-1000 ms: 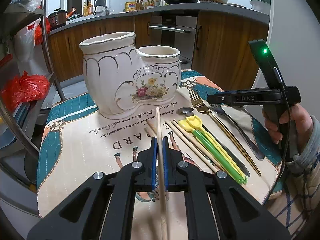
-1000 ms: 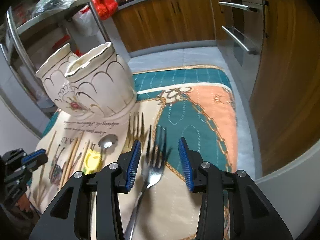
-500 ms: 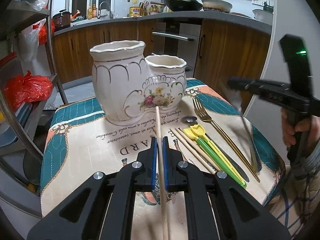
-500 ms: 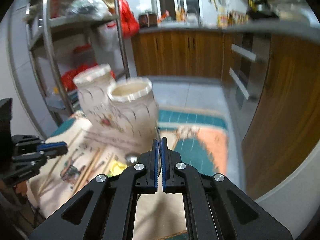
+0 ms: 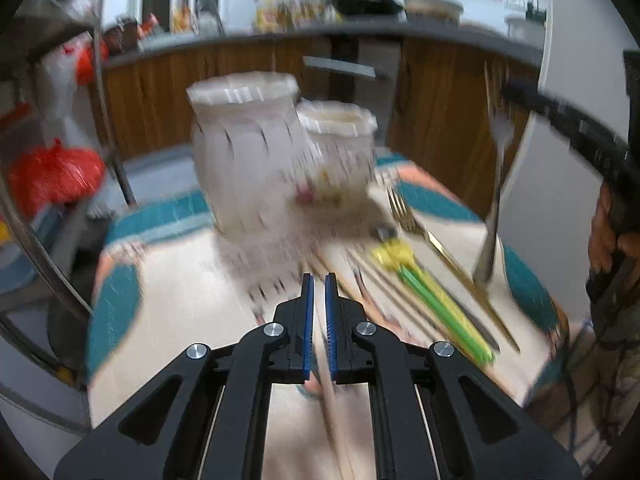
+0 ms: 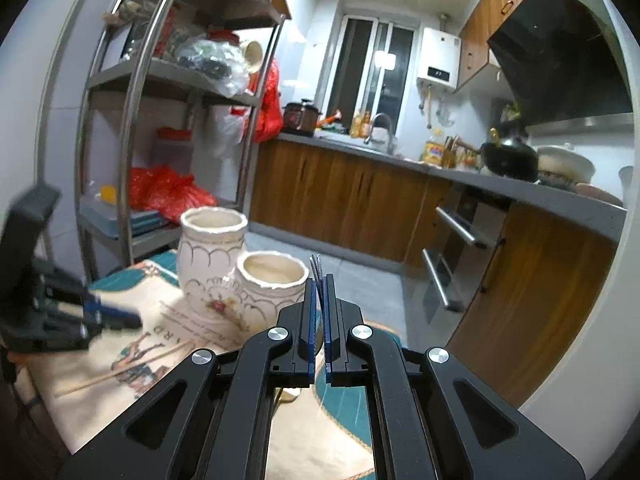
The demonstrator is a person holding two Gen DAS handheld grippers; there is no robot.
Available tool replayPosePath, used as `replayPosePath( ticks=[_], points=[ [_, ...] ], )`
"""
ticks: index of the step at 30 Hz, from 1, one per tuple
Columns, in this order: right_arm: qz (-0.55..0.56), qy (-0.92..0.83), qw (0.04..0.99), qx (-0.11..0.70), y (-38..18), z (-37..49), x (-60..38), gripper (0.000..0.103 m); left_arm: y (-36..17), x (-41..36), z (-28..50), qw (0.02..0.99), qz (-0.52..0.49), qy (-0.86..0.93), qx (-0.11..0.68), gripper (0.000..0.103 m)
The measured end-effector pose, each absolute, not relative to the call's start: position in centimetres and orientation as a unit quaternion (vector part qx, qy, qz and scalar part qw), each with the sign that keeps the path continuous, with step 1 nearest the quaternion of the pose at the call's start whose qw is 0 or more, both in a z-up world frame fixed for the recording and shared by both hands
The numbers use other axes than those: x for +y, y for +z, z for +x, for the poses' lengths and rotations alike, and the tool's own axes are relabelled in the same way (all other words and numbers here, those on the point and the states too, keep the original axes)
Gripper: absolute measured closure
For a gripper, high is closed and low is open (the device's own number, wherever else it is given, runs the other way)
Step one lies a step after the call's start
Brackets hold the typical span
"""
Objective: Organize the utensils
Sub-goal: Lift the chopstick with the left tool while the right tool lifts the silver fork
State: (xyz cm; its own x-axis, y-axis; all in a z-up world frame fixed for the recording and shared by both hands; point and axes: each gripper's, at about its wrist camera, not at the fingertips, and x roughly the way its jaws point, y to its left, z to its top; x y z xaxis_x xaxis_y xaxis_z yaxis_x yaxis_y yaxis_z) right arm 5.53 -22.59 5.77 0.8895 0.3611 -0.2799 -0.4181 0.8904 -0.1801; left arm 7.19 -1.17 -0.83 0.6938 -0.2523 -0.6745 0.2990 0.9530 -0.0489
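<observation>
Since the job is sorting utensils into the ceramic holder (image 6: 240,276), both grippers each carry one piece, apparently ready for dropping in. Right gripper (image 6: 319,280) has its jaws pinched fully together on a silver fork (image 5: 494,184): in the right wrist view the tines poke up just past the blue pads, near the smaller cup's rim; the left wrist view shows that fork hanging tines-up, handle down, clear of the placemat (image 5: 168,300). Upright like that it looks set to go handle-first into a cup, though which cup can't be told. Left gripper (image 5: 316,280) is also clamped tight, on a wooden chopstick (image 5: 334,412) running back between the pads; its front end is lost in blur. It sits low over the placemat, in front of the holder, likely waiting its turn. Still flat on the mat, right of the left gripper: gold fork (image 5: 404,216), yellow-green plastic utensil (image 5: 424,284), more chopsticks (image 5: 372,284), a spoon bowl just beside the yellow end. Laid out side by side, probably for easy one-at-a-time picks. Holder stands upright at the mat's far side; no utensil shows above either rim.
</observation>
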Motion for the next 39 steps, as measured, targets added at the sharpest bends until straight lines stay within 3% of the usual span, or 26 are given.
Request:
replayPosePath(
  ticks=[6,8,10,12,14,15,16,18,21,30,39],
  points=[
    [-0.110,0.201,0.968,0.103,6.3,4.9,-22.6,0.100,-2.7,-1.9,7.1,0.899,0.081,-0.132,0.409,0.095],
    [-0.109,0.199,0.969,0.100,6.3,4.7,-22.6,0.100,-3.2,-2.0,7.0,0.894,0.085,-0.134,0.418,0.089],
    [-0.109,0.199,0.969,0.096,6.5,4.6,-22.6,0.100,-3.5,-2.1,6.9,0.891,0.090,-0.134,0.425,0.074],
    [-0.109,0.199,0.970,0.093,6.5,4.4,-22.6,0.100,-3.8,-2.1,7.0,0.888,0.091,-0.133,0.431,0.071],
    [-0.107,0.197,0.970,0.089,6.6,4.3,-22.5,0.100,-4.1,-2.0,7.1,0.886,0.087,-0.133,0.435,0.071],
    [-0.106,0.196,0.971,0.085,6.7,4.1,-22.5,0.100,-4.1,-2.0,7.1,0.888,0.083,-0.134,0.433,0.078],
    [-0.105,0.196,0.971,0.083,6.9,4.0,-22.5,0.100,-4.1,-2.0,7.1,0.888,0.082,-0.136,0.432,0.095],
    [-0.104,0.194,0.972,0.079,7.2,3.8,-22.4,0.100,-4.1,-1.9,7.2,0.888,0.080,-0.140,0.430,0.097],
    [-0.105,0.190,0.973,0.077,7.7,4.0,-22.2,0.100,-3.4,-1.7,6.8,0.897,0.075,-0.153,0.408,0.097],
    [-0.089,0.187,0.977,0.047,11.1,5.5,-21.0,0.100,3.3,0.4,5.7,0.955,0.029,-0.182,0.231,0.097],
    [-0.062,0.186,0.980,0.021,12.8,9.2,-20.0,0.100,10.1,1.7,11.1,0.976,-0.029,-0.168,0.137,0.097]
  ],
)
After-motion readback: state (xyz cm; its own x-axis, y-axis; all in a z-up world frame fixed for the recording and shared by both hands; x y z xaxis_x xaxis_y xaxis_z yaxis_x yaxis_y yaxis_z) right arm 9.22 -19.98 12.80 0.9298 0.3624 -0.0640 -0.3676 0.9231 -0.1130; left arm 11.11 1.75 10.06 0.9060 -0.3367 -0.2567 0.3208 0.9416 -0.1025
